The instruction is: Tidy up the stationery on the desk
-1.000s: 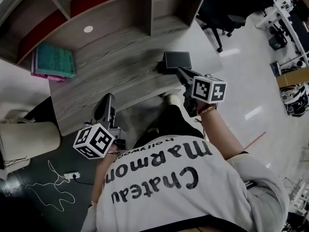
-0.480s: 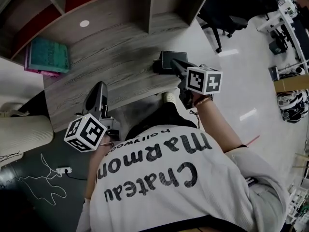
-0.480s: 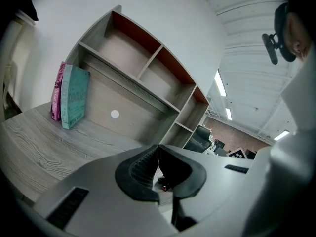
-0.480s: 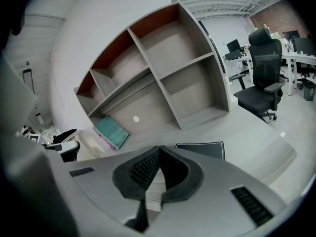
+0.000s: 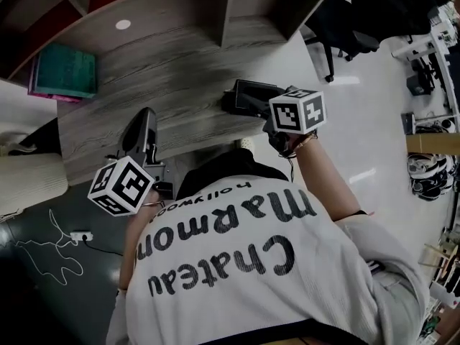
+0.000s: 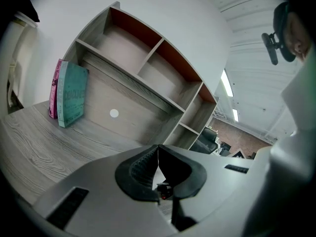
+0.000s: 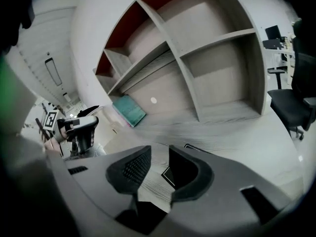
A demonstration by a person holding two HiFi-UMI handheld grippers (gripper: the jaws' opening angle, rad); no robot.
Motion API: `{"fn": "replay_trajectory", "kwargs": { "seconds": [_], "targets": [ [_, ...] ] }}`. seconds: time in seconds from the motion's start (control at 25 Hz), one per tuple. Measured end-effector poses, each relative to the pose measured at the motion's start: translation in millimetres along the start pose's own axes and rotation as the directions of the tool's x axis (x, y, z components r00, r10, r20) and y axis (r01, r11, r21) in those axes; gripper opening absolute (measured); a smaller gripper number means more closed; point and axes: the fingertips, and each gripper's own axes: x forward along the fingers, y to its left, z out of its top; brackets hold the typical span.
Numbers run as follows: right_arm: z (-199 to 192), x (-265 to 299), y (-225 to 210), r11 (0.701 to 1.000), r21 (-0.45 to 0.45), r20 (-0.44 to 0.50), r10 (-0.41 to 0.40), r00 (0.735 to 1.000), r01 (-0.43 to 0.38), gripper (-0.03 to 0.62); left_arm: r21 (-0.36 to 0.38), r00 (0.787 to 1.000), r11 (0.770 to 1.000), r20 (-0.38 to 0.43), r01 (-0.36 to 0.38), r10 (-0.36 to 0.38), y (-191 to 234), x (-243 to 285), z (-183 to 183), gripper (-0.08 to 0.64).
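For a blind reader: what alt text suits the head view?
A person in white holds a left gripper and right gripper at a grey desk, the right one by a dark flat slab; teal book far left.

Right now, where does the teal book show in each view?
Head view: teal book upper left.
Left gripper view: left, upright beside a pink book.
Right gripper view: centre-left, beyond the jaws.
Shared landmark: white round cap, right of it.
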Motion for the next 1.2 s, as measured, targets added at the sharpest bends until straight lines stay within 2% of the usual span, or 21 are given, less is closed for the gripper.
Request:
{"fn": "replay_trajectory", "kwargs": {
  "seconds": [0.12, 0.2, 0.32, 0.44, 0.8, 1.08, 1.2],
  "targets": [
    [-4, 4, 0, 0.990, -0.140, -0.086, 0.022, 0.996, -0.034, 0.239, -0.007, 1.000, 1.000, -0.002, -0.017, 0.017, -3, 6, -3, 0.017],
    [-7, 5, -2, 0.967, -0.249, -0.158, 0.012, 0.987, -0.052, 0.319, -0.014, 1.000, 0.999, 0.000, -0.029, 0.029, -4, 10, -5, 0.017],
    [-14, 7, -6, 0.924, -0.372, -0.262, -0.011, 0.965, -0.091, 0.354, -0.030, 0.999, 0.999, 0.003, -0.045, 0.045, -3, 16, -9, 0.017],
    [-16, 12, -12, 0.887, -0.446, -0.323, -0.038, 0.946, -0.117, 0.371, -0.052, 0.998, 0.997, 0.006, -0.056, 0.057, -2, 19, -13, 0.017],
    [-26, 26, -16, 0.823, -0.524, -0.462, -0.058, 0.885, -0.219, 0.403, -0.088, 0.993, 0.990, 0.035, -0.109, 0.112, 5, 13, -19, 0.017],
    [-29, 36, -23, 0.796, -0.544, -0.525, -0.076, 0.848, -0.265, 0.432, -0.117, 0.985, 0.980, 0.052, -0.159, 0.166, 11, 6, -20, 0.017],
    [-36, 39, -22, 0.777, -0.548, -0.575, -0.082, 0.814, -0.309, 0.455, -0.134, 0.981, 0.975, 0.054, -0.175, 0.184, 14, 3, -23, 0.017]
  ]
}}
